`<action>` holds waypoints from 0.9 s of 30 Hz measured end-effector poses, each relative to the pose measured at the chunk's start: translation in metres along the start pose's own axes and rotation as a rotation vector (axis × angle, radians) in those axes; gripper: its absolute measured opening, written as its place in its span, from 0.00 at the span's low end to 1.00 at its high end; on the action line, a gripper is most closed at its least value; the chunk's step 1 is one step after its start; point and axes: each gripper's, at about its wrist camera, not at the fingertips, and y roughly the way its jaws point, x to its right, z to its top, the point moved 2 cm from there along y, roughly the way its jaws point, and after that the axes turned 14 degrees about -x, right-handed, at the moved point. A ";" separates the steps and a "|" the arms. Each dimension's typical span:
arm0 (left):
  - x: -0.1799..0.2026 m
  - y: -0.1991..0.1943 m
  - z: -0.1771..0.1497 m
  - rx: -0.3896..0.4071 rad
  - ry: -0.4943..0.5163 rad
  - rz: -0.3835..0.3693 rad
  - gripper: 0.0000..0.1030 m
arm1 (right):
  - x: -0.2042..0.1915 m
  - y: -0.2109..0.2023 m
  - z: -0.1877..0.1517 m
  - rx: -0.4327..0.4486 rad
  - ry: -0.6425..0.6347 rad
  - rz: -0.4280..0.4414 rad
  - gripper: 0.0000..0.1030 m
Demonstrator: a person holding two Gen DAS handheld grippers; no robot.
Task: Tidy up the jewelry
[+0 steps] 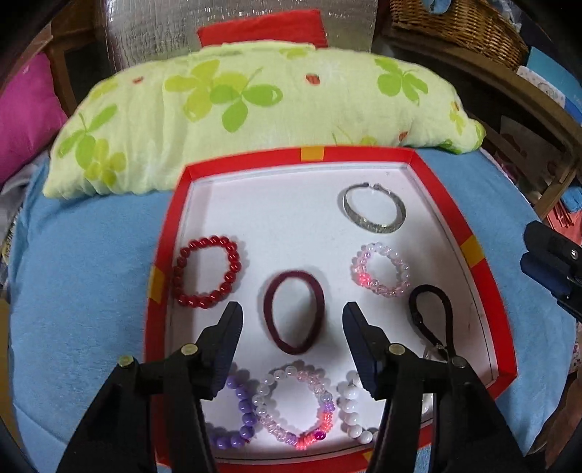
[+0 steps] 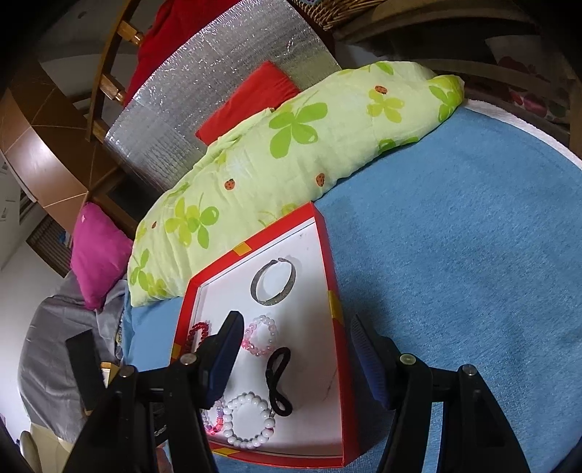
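Observation:
A red tray (image 1: 363,152) with a white floor lies on a blue blanket and holds several bracelets and hair ties. My left gripper (image 1: 293,313) hovers open over the tray's middle. A maroon hair tie (image 1: 287,347) lies flat between its fingers, untouched. Around it are a red bead bracelet (image 1: 211,242), a silver bangle (image 1: 374,226), a pink bead bracelet (image 1: 363,278) and a black hair tie (image 1: 449,313). Nearer the front are purple (image 1: 242,404), pink-and-clear (image 1: 269,382) and white (image 1: 351,411) bead bracelets. My right gripper (image 2: 296,320) stands open and empty above the tray's right rim (image 2: 334,291).
A green clover-print pillow (image 1: 254,102) lies just behind the tray. The blue blanket (image 2: 454,254) spreads wide to the tray's right. A pink cushion (image 2: 98,254) and grey cloth are at the left, a red cushion (image 1: 262,29) and a wicker basket (image 1: 458,29) at the back.

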 end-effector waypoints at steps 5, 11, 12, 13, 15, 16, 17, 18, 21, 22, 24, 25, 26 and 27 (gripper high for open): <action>-0.016 -0.023 -0.011 0.048 -0.036 0.046 0.66 | 0.000 -0.007 0.002 0.019 -0.004 -0.002 0.63; -0.044 -0.047 -0.030 0.076 -0.113 0.159 0.67 | -0.015 -0.015 -0.005 0.024 -0.062 -0.022 0.63; -0.048 -0.053 -0.034 0.085 -0.125 0.184 0.67 | -0.020 -0.016 -0.007 0.025 -0.079 -0.029 0.63; -0.052 -0.057 -0.039 0.095 -0.135 0.211 0.67 | -0.026 -0.018 -0.010 0.026 -0.103 -0.037 0.63; -0.060 -0.067 -0.048 0.113 -0.149 0.260 0.67 | -0.037 -0.020 -0.016 0.026 -0.148 -0.055 0.63; -0.063 -0.072 -0.052 0.121 -0.153 0.280 0.67 | -0.044 -0.021 -0.020 0.027 -0.177 -0.067 0.63; -0.066 -0.077 -0.057 0.127 -0.158 0.306 0.67 | -0.049 -0.022 -0.024 0.029 -0.198 -0.076 0.63; -0.069 -0.082 -0.063 0.131 -0.165 0.331 0.67 | -0.056 -0.025 -0.029 0.036 -0.226 -0.091 0.63; -0.079 -0.097 -0.082 0.148 -0.206 0.378 0.67 | -0.069 -0.034 -0.041 0.060 -0.282 -0.124 0.63; -0.081 -0.099 -0.086 0.149 -0.219 0.378 0.67 | -0.072 -0.037 -0.046 0.068 -0.294 -0.133 0.63; -0.088 -0.109 -0.098 0.152 -0.254 0.365 0.67 | -0.075 -0.044 -0.052 0.075 -0.298 -0.132 0.63; -0.089 -0.112 -0.101 0.156 -0.264 0.363 0.67 | -0.077 -0.048 -0.057 0.077 -0.298 -0.126 0.63; -0.092 -0.119 -0.108 0.172 -0.280 0.359 0.67 | -0.078 -0.051 -0.059 0.082 -0.301 -0.126 0.64; -0.093 -0.124 -0.114 0.187 -0.290 0.359 0.67 | -0.080 -0.057 -0.063 0.095 -0.304 -0.133 0.64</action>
